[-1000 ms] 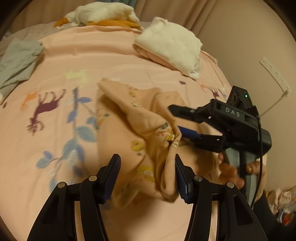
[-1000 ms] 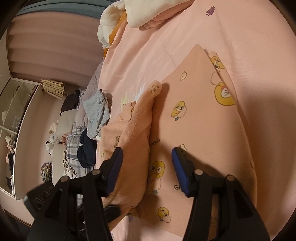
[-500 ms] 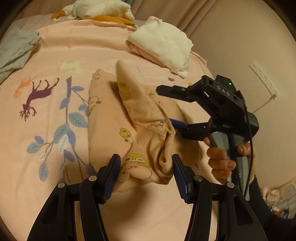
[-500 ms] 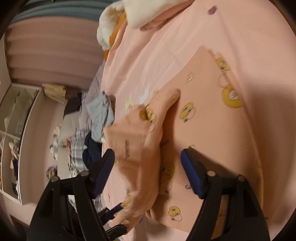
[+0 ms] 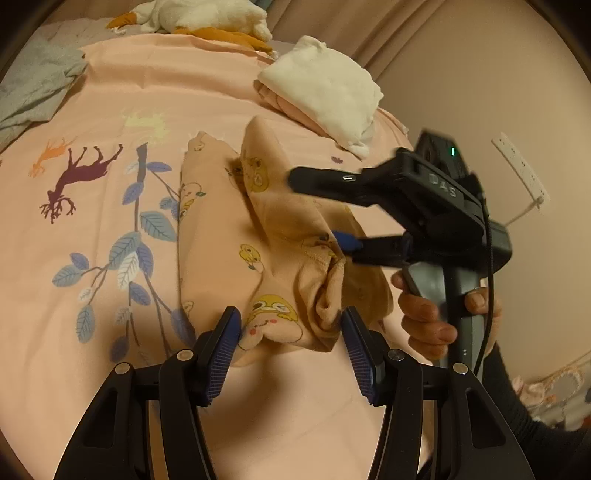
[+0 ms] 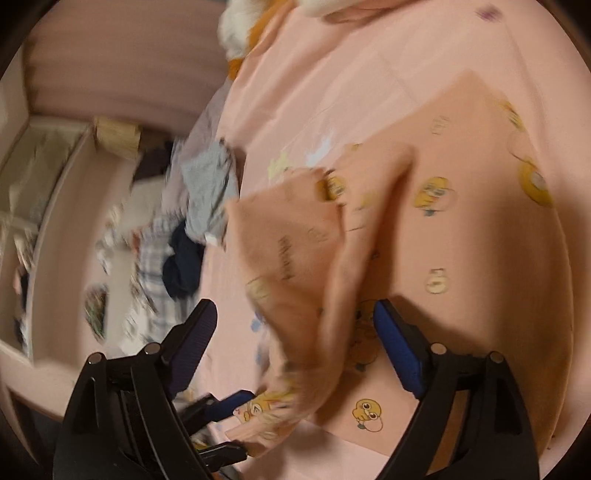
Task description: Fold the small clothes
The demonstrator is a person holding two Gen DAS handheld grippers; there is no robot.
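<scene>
Peach cotton with yellow cartoon chicks: the garment (image 5: 221, 236) lies on the pink sheet (image 5: 110, 110), partly folded, one flap raised in a ridge along its middle. Small printed words sit on the flap in the right wrist view, too blurred to read.

The left gripper (image 5: 291, 343) sits low at the garment's near hem, its blue-padded jaws standing apart with the bunched hem between them, not pinched. The right gripper (image 5: 325, 218) comes in from the right side, held in a hand (image 5: 436, 310); its jaws are spread wide, the upper one above the ridge, the lower blue tip touching the cloth. Its black body carries the letters "DAS" beside a green light.

Beyond the garment rest a folded white cloth (image 5: 325, 96), a grey cloth (image 5: 33, 88) and a white-and-orange plush (image 5: 207, 18).
</scene>
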